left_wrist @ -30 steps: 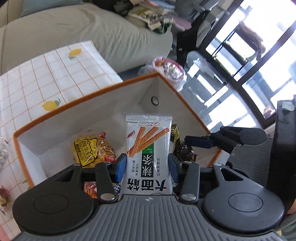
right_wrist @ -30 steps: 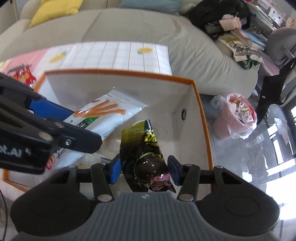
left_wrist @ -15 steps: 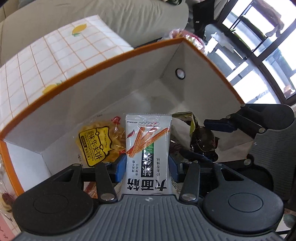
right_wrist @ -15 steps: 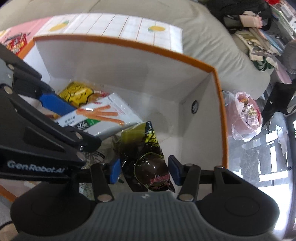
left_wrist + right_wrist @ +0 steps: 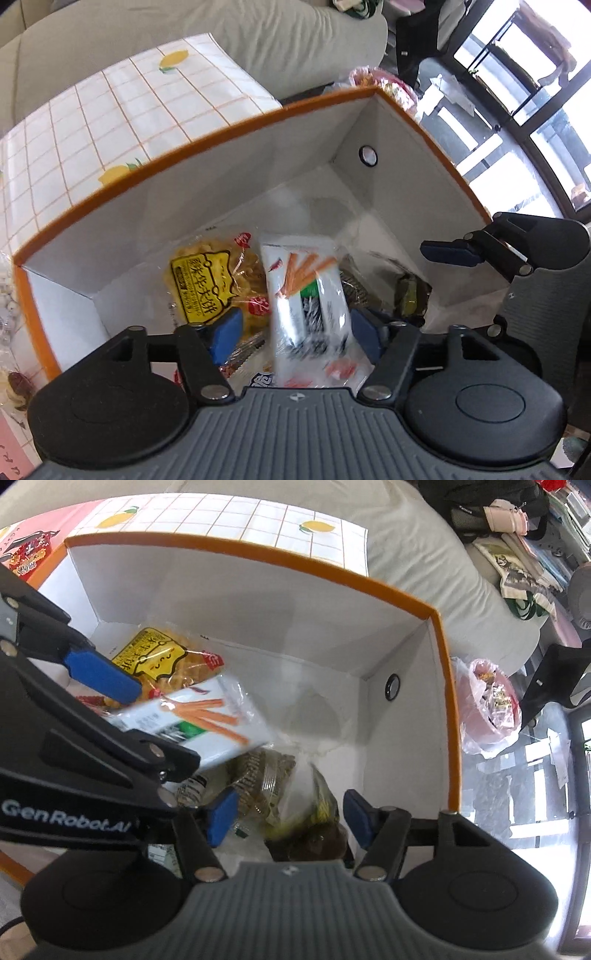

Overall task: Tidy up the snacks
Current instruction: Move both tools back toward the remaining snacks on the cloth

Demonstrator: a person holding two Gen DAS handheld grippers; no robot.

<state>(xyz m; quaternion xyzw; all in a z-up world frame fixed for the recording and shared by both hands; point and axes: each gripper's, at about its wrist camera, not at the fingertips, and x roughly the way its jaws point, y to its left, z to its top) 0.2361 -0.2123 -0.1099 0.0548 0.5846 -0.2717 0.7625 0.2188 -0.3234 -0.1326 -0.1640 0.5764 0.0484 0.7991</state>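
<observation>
Both grippers reach down into a white storage box with an orange rim point(image 5: 207, 138), which stands on a lemon-print grid tablecloth point(image 5: 122, 107). At the box's left end a yellow-labelled bag of crisps point(image 5: 207, 284) lies on the floor of the box, close to the left wall. Just to its right is the left gripper point(image 5: 295, 332), its blue pads spread wide apart and touching nothing; between them, blurred, the white packet of breadsticks point(image 5: 306, 295) sits loose, tilted, its lower end over the other snacks and its upper edge overlapping the crisps bag. From the right wrist view the same packet point(image 5: 199, 720) lies slantwise across the crisps bag point(image 5: 166, 664), under the left gripper's near finger. Right of it, toward the box's near right part, a clear plastic-wrapped snack point(image 5: 266, 779) lies on the floor, and the dark green and brown packet point(image 5: 317, 830) rests, also blurred, between the pads of the right gripper point(image 5: 290, 818), which stand released with a gap on each side of it. The right end wall carries a round grommet hole point(image 5: 392, 686). Beyond the box to the right a pink plastic bag of wrappers point(image 5: 491, 705) stands on the glossy floor beside a grey sofa point(image 5: 406, 554).
</observation>
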